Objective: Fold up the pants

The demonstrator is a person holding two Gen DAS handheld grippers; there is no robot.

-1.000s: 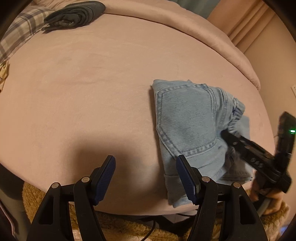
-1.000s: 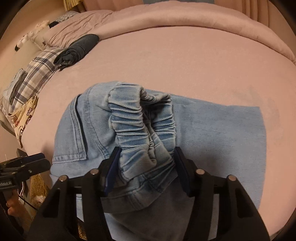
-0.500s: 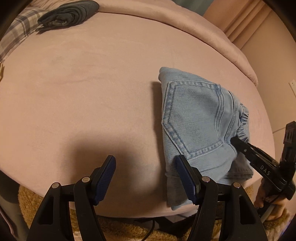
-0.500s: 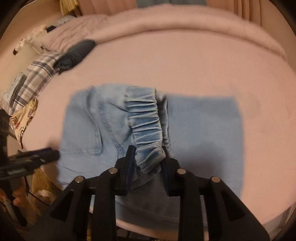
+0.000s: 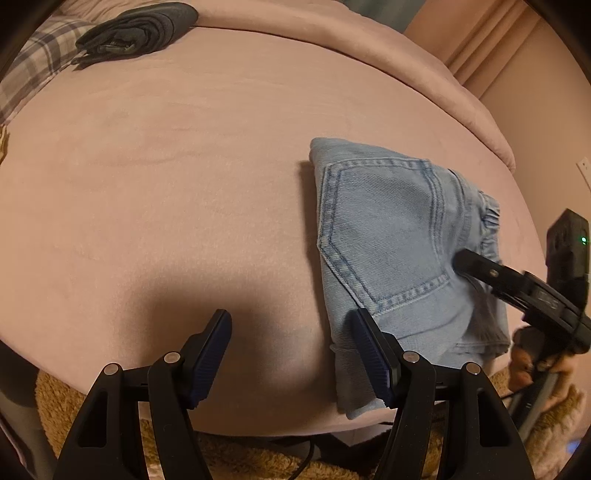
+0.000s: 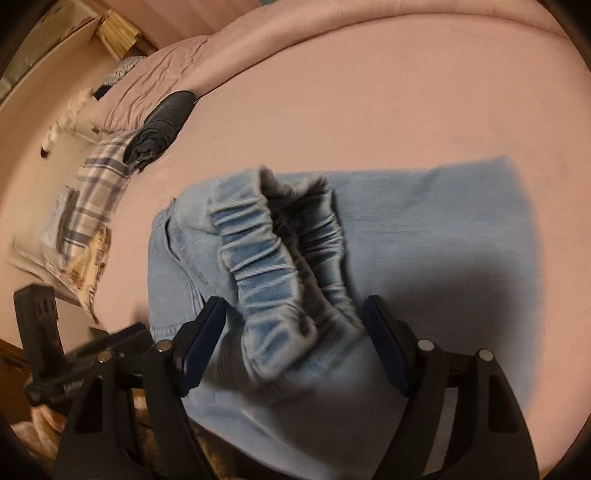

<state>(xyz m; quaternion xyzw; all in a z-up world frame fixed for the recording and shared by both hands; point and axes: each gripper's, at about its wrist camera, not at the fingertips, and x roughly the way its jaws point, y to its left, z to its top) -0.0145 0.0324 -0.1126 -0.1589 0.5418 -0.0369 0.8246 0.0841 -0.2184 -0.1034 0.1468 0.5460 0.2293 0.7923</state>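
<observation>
Light-blue pants (image 5: 391, 236), folded into a compact bundle, lying on the pink bed (image 5: 184, 166) near its front edge, back pocket facing up. Left gripper (image 5: 291, 354) just beside the pants' near corner, jaws standing well apart over bare bed, holding nothing, one blue pad overlapping the denim edge in view. Right gripper (image 6: 295, 343) at the pants' gathered elastic waistband (image 6: 266, 266), jaws opening, the bunched waistband between them but the pads clear of it on both sides. Far from the pants, toward the bed's back corner: rolled dark garment (image 5: 136, 26) beside a plaid cloth (image 6: 92, 177).
</observation>
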